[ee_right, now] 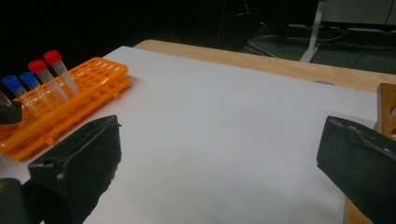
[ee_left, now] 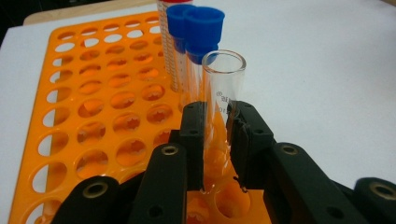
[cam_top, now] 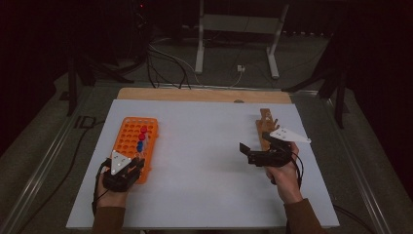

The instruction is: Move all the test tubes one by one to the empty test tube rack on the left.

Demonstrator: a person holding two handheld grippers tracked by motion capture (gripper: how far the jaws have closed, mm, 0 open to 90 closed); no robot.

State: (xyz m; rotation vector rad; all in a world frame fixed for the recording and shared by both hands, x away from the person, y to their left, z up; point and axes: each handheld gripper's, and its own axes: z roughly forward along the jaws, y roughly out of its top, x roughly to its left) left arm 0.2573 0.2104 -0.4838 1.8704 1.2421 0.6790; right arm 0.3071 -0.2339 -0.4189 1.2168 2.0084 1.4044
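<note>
An orange tube rack (cam_top: 127, 141) lies at the table's left and holds two red-capped tubes (cam_top: 143, 131) and two blue-capped tubes (cam_top: 140, 145). My left gripper (cam_top: 137, 164) is at the rack's near right corner. In the left gripper view, the left gripper (ee_left: 217, 122) is shut on a clear uncapped glass tube (ee_left: 225, 79), which stands upright over a rack hole (ee_left: 231, 198) just in front of the blue-capped tubes (ee_left: 198, 28). My right gripper (cam_top: 255, 143) hovers open beside a wooden rack (cam_top: 266, 125). The right gripper (ee_right: 219, 156) has its jaws spread wide with nothing between them.
The white tabletop (cam_top: 204, 161) lies between the two racks. The orange rack (ee_right: 70, 100) is far left in the right gripper view, and the wooden rack (ee_right: 386, 105) touches its right edge. Cables and a white stand (cam_top: 234, 29) are on the floor beyond the table.
</note>
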